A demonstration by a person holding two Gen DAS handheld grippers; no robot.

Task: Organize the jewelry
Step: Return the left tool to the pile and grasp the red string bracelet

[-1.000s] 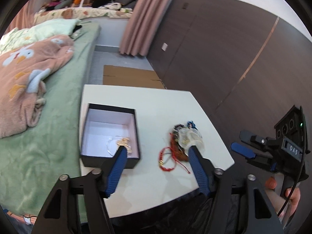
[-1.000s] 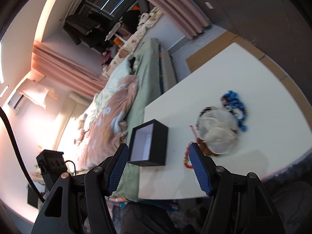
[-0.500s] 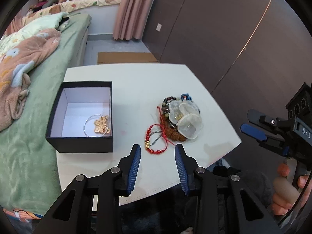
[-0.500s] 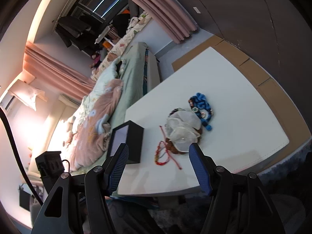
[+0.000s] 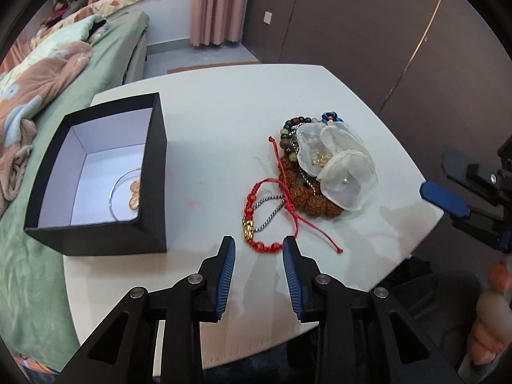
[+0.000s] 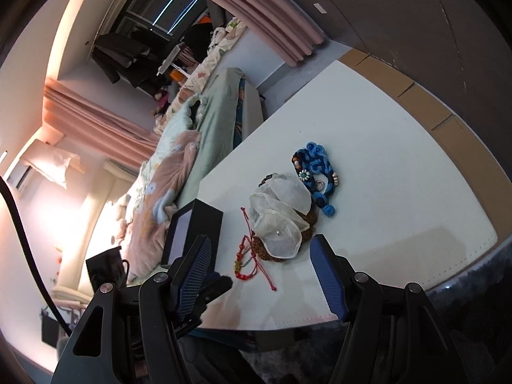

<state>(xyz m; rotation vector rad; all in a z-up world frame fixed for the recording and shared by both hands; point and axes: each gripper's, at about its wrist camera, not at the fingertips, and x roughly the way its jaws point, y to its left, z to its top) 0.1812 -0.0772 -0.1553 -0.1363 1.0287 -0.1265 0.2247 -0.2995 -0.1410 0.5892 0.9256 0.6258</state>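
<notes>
An open black box (image 5: 96, 172) with a white inside stands at the table's left and holds a gold piece with a thin ring (image 5: 129, 192). A jewelry pile lies to its right: a red cord bracelet (image 5: 262, 220), brown beads (image 5: 307, 198), white sheer pouches (image 5: 339, 166), a blue knotted piece (image 6: 316, 176). My left gripper (image 5: 258, 249) is open and empty, its tips just short of the red bracelet. My right gripper (image 6: 259, 265) is open and empty, near the table's front edge facing the pile; the box (image 6: 192, 233) is to its left.
The white table (image 5: 224, 102) stands beside a bed with green sheet (image 5: 48, 121) and pink blanket on the left. A dark panelled wall (image 5: 368, 32) runs behind and right. Cardboard (image 6: 416, 96) lies on the floor past the table's far side.
My left gripper has come closer to the red bracelet and its fingers have narrowed from wide to a smaller gap. My right gripper has moved nearer the table, still wide open.
</notes>
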